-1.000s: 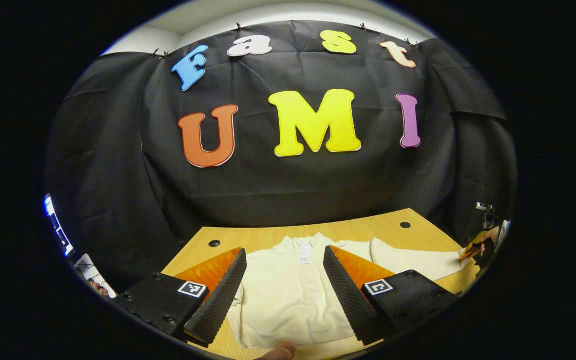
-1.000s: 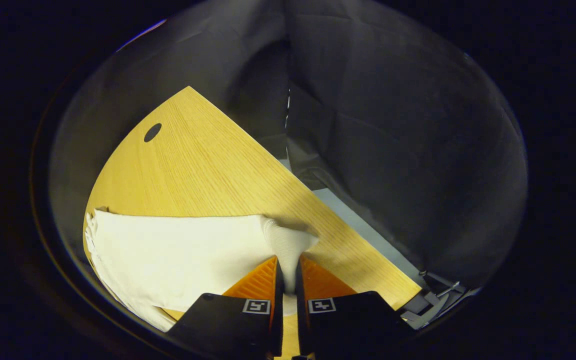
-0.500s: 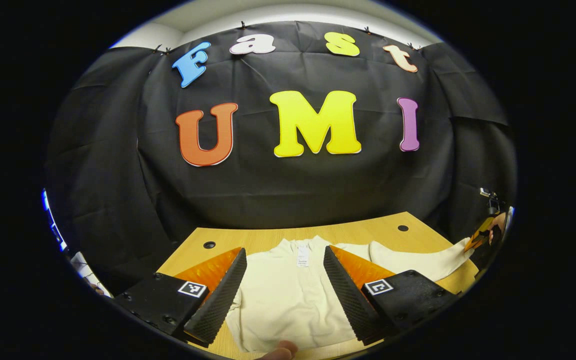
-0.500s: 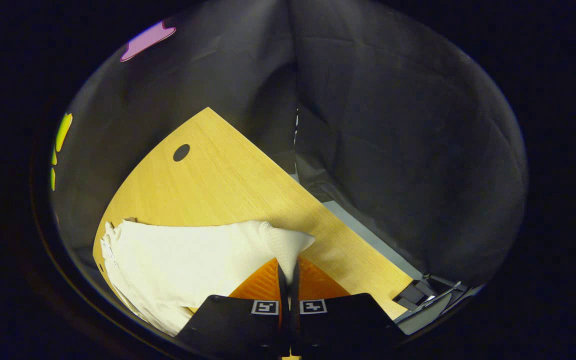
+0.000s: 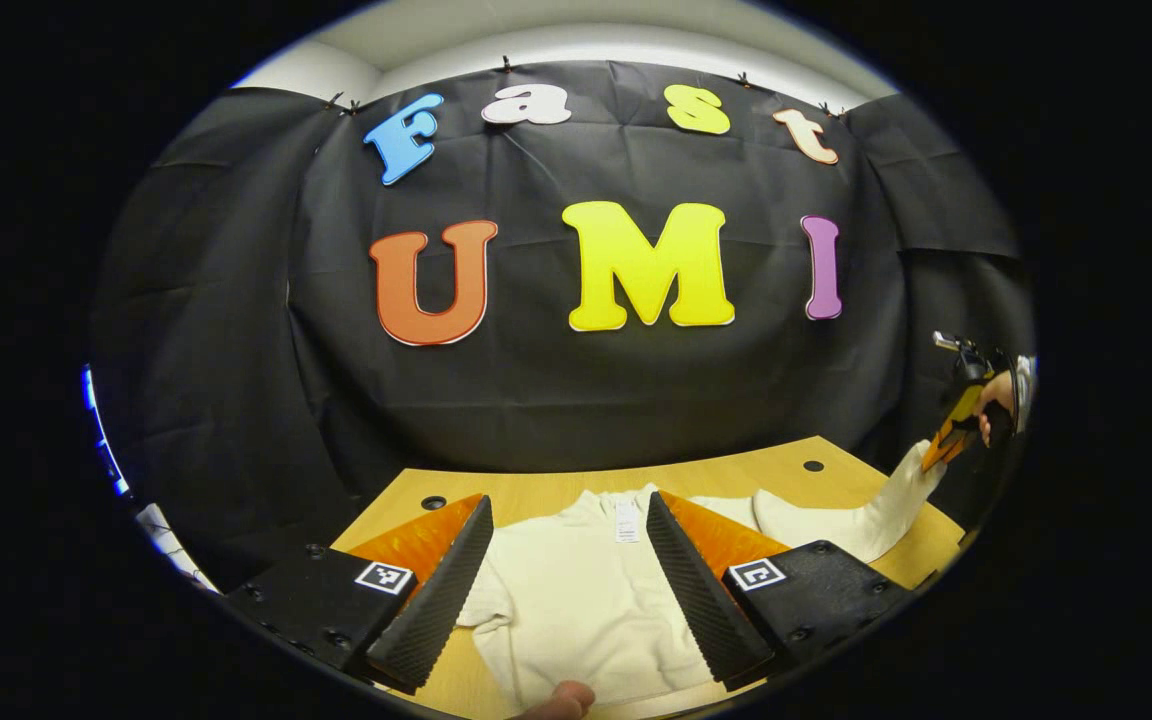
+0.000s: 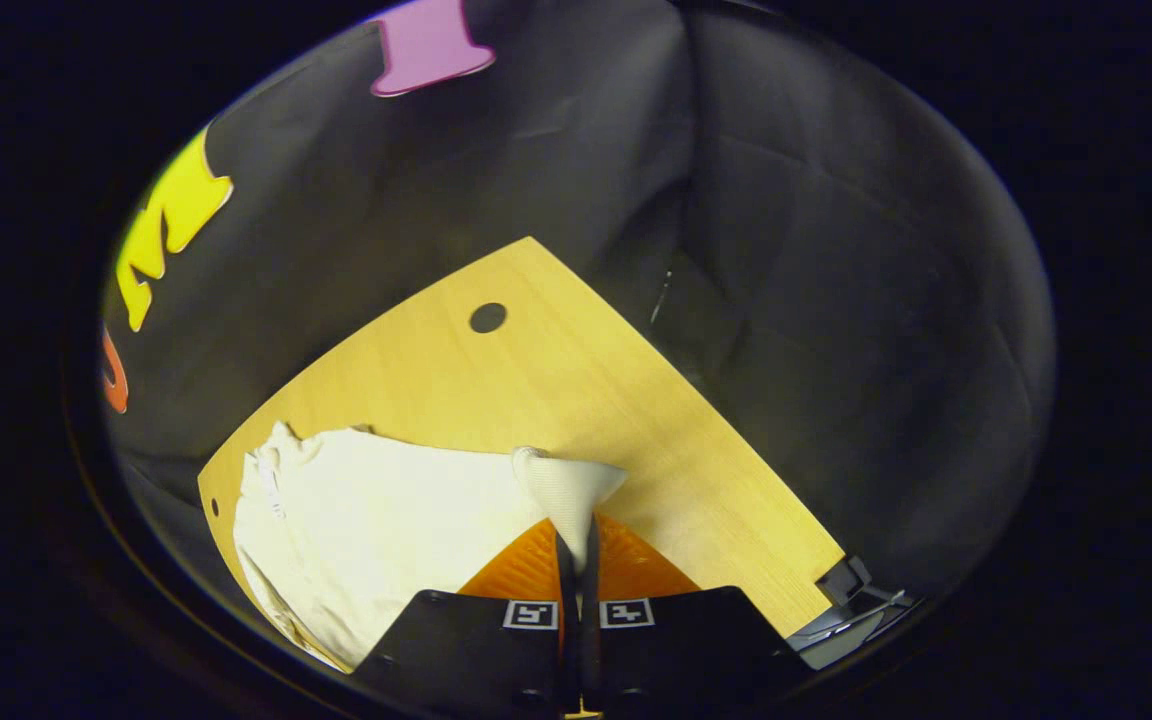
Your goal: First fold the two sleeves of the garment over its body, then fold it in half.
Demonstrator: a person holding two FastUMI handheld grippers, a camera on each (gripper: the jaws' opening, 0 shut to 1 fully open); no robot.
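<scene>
A cream long-sleeved garment lies flat on the wooden table, collar toward the wall. My left gripper hovers open over its body, holding nothing. In the right gripper view, my right gripper is shut on the ribbed cuff of one sleeve, lifted above the table, with the rest of the garment lying to its left. In the left gripper view that sleeve rises at the far right to the right gripper, held by a hand.
The table has a round cable hole near its far corner and two holes along the back edge. A fingertip shows at the garment's near hem. Black cloth walls enclose the table.
My right gripper has lifted the sleeve cuff higher off the table and turned toward the garment's body. The left gripper has stayed open over the body, barely shifting.
</scene>
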